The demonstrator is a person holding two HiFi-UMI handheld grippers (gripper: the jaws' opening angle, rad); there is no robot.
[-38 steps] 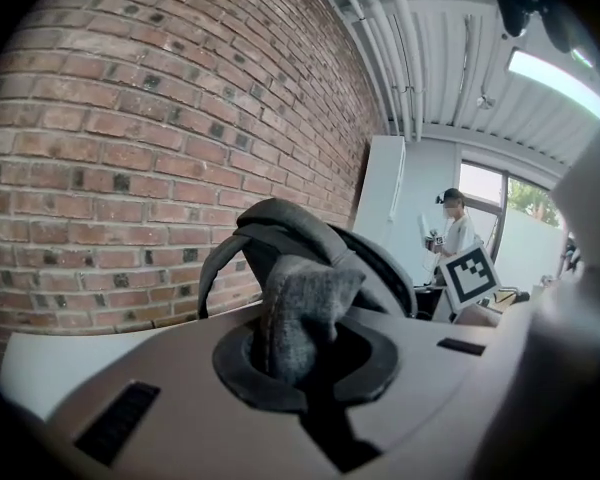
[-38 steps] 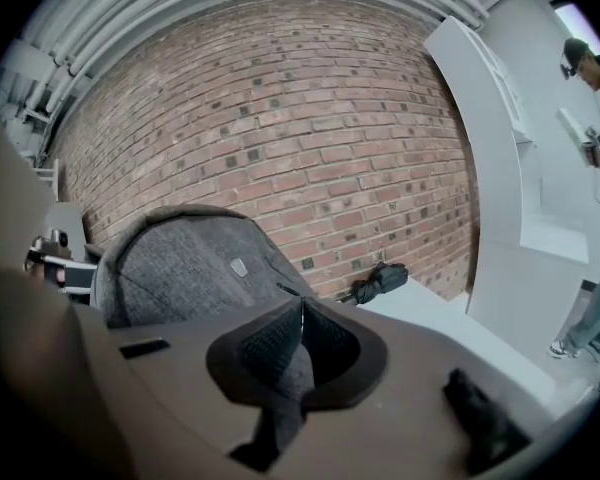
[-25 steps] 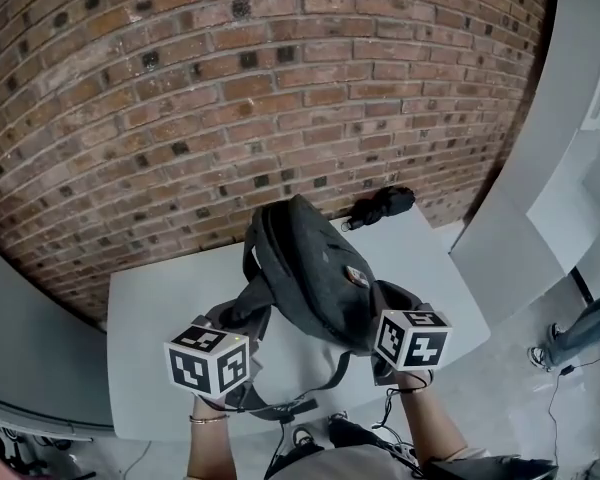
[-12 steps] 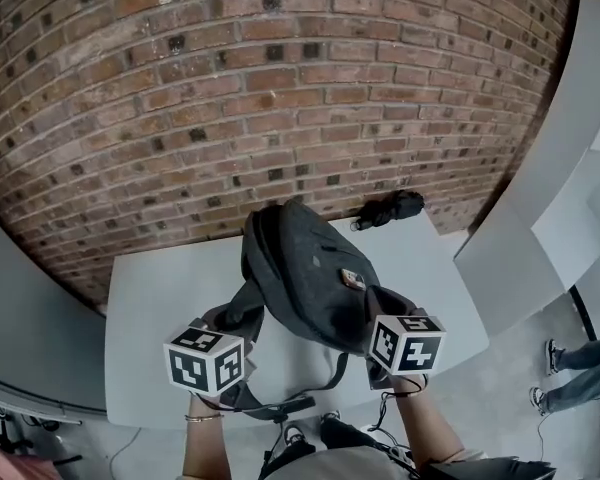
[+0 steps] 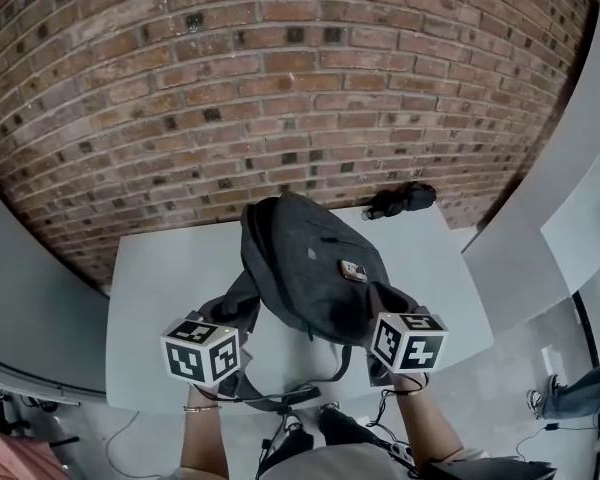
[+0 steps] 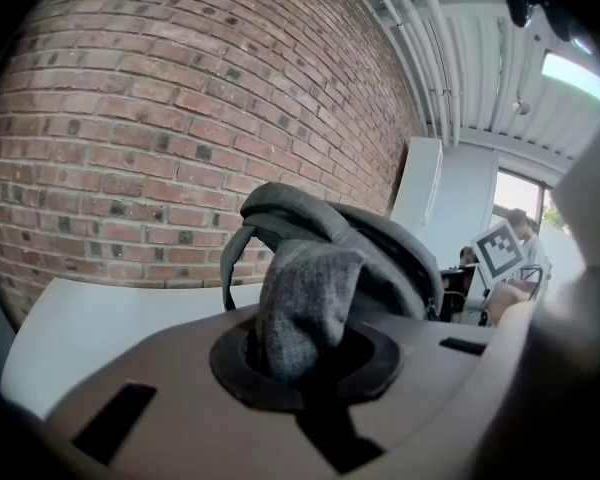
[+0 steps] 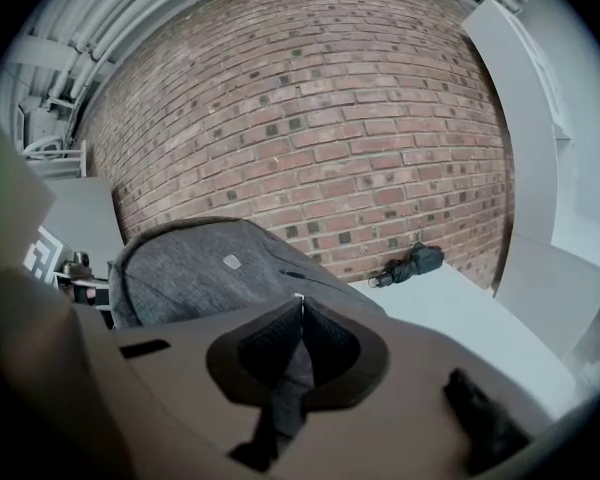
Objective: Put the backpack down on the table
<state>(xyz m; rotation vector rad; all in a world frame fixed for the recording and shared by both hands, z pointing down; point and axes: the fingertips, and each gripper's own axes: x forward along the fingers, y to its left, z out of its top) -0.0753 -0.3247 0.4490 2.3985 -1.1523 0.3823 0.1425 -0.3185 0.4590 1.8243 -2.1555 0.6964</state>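
A dark grey backpack (image 5: 310,273) hangs over the white table (image 5: 160,268), its top leaning toward the brick wall. I cannot tell whether its underside touches the tabletop. My left gripper (image 6: 305,353) is shut on a fold of grey shoulder strap (image 6: 305,303), with its marker cube (image 5: 200,348) at the backpack's near left. My right gripper (image 7: 298,318) is shut on the backpack's grey fabric (image 7: 195,268) at its near right side, under its marker cube (image 5: 410,340). Loose straps (image 5: 280,398) dangle off the table's near edge.
A folded black umbrella (image 5: 400,200) lies at the table's far right corner, against the brick wall (image 5: 280,88). White panels (image 5: 540,228) stand to the right of the table. A person's legs (image 5: 580,393) show on the floor at the right.
Both grippers have carried the backpack a little forward and down over the table. Both grips look the same as before.
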